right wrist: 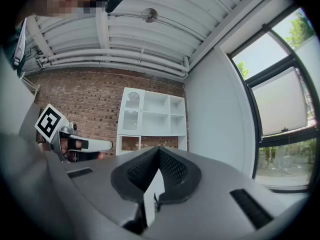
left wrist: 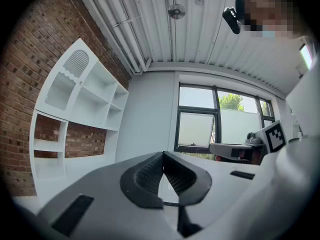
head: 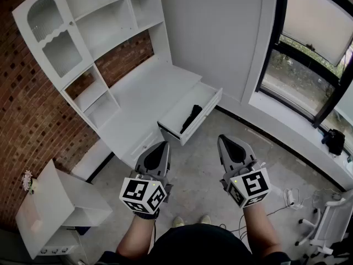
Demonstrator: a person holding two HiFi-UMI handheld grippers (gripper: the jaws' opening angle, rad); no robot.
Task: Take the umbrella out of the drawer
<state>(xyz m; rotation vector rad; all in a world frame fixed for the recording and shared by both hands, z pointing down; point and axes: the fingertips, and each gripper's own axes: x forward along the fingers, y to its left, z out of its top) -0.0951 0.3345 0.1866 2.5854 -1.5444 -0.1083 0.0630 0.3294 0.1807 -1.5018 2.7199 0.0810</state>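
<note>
A black folded umbrella (head: 191,118) lies inside the open drawer (head: 206,116) of a white desk (head: 144,95), seen in the head view. Both grippers hang level in front of the desk, short of the drawer and touching nothing. My left gripper (head: 163,144) is shut and empty, below and left of the drawer's front. My right gripper (head: 223,139) is shut and empty too, below and right of it. In the left gripper view the left gripper's (left wrist: 162,154) jaws meet at the tips. The right gripper's (right wrist: 159,149) jaws also meet in its own view. Neither gripper view shows the umbrella.
A white hutch with shelves (head: 94,32) stands on the desk against a brick wall (head: 22,115). A low white side table (head: 62,203) is at the lower left. A window (head: 309,65) with a sill runs along the right. Cables (head: 289,196) and a chair base (head: 325,225) lie on the floor.
</note>
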